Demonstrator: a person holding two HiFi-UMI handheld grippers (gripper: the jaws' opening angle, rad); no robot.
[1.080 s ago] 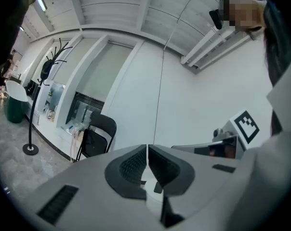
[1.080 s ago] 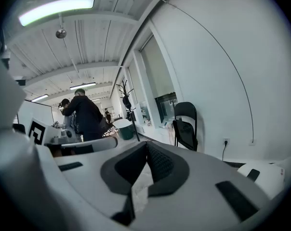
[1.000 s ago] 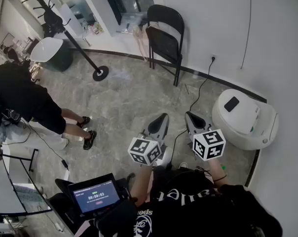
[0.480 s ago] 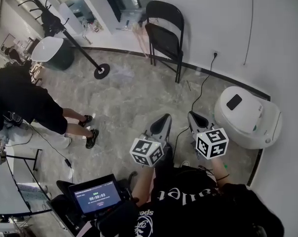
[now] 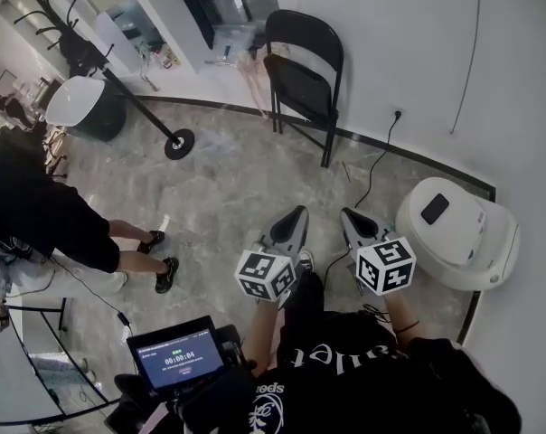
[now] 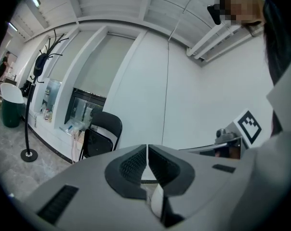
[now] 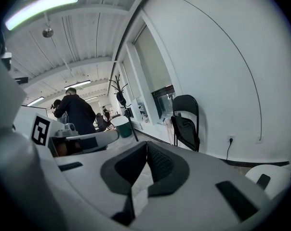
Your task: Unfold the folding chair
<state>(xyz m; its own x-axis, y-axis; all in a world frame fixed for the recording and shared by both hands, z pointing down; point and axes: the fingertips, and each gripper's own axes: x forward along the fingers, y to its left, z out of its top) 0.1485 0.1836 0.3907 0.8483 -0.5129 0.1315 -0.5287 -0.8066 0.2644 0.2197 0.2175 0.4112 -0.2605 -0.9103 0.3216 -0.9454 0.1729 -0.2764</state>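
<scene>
Low in the centre of the head view, carrying the left tongs point(image 5: 294, 217) and the right tongs point(image 5: 352, 217) side by side, both pinched fully shut and gripping nothing. Aiming both up the frame across the bare marble floor point(image 5: 228, 188). Advancing over the last second: bringing the folding chair point(image 5: 302, 70) slightly larger at upper centre, and letting the bystander in black point(image 5: 47, 211) at left and the white lidded bin point(image 5: 454, 233) at right drift a little lower in the frame. Still standing well apart from the chair, with open floor between. Finding it against the white wall point(image 5: 409, 43), seat tipped up toward the backrest, so not yet unfolded. Judging this as the approach only: needing to close the remaining gap and spread the tongs before taking hold of seat or back.
</scene>
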